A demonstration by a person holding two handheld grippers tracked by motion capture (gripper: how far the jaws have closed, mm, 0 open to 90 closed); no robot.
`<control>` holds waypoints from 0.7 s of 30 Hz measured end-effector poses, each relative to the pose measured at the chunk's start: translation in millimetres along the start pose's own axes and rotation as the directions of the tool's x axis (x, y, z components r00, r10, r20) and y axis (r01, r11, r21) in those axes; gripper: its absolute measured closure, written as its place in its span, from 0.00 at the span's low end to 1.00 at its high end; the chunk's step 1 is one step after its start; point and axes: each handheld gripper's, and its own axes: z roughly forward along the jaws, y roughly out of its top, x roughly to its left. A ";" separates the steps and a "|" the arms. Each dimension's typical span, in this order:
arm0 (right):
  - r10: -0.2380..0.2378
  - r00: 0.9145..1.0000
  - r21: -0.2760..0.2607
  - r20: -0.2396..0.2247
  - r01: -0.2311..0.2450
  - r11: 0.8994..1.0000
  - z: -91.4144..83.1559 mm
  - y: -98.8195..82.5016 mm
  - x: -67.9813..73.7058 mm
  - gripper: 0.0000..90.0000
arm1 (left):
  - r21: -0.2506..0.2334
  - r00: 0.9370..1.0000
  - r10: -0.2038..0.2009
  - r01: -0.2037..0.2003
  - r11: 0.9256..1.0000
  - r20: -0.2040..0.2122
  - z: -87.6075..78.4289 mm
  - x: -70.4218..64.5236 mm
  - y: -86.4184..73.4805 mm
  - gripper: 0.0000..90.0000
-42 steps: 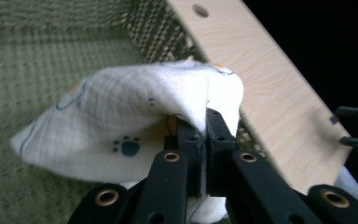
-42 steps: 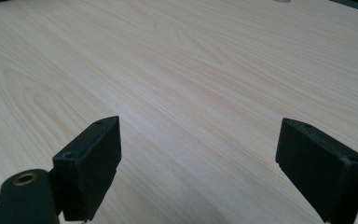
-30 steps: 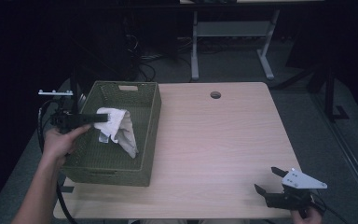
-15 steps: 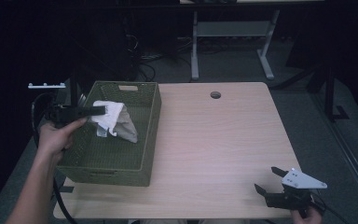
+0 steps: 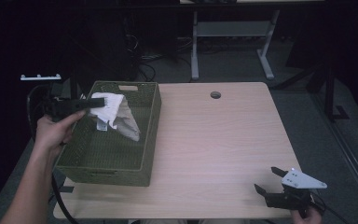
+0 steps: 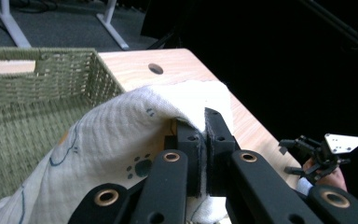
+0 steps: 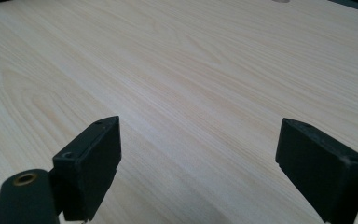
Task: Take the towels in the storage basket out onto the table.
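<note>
Left gripper (image 5: 98, 101) clamped on fold of white cloth (image 5: 116, 114), holding it above far end of green basket (image 5: 121, 172) at table's left; cloth's lower edge hangs down inside basket. Left gripper view: cloth (image 6: 121, 140) pinched tight between pads, printed with dark paw mark and blue outlines (no readable writing or label text). Small white tag hangs from cloth, too small to read. Right gripper (image 5: 270, 182) at near right table (image 5: 214, 154) corner, jaws wide apart, nothing between them, bare wood beneath.
</note>
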 end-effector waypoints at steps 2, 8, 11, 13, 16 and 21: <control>-0.001 1.000 0.001 0.000 0.001 1.000 0.2 0.0 -0.1 0.15 | -0.003 1.000 0.007 -0.007 1.000 0.004 -1.4 -3.0 4.4 0.97; 0.004 1.000 0.003 0.000 -0.004 1.000 0.4 -0.2 -0.2 0.15 | -0.004 0.999 0.042 -0.042 0.999 0.007 -1.7 -16.6 19.2 0.97; 0.004 1.000 0.003 -0.001 -0.004 1.000 0.5 -0.3 -0.2 0.15 | -0.005 0.999 0.052 -0.051 0.999 0.012 0.2 -23.2 25.1 0.97; 0.005 1.000 0.002 -0.002 -0.005 1.000 0.5 -0.3 -0.2 0.15 | -0.005 0.998 0.057 -0.057 0.998 0.015 1.1 -25.9 27.5 0.97; 0.005 1.000 0.002 -0.003 -0.005 1.000 0.6 -0.2 -0.3 0.15 | 0.000 0.997 0.079 -0.079 0.997 0.023 4.4 -36.1 35.3 0.97; 0.005 1.000 0.001 -0.003 -0.005 1.000 0.6 -0.2 -0.2 0.15 | 0.008 0.993 0.112 -0.112 0.994 0.038 8.7 -50.6 46.2 0.97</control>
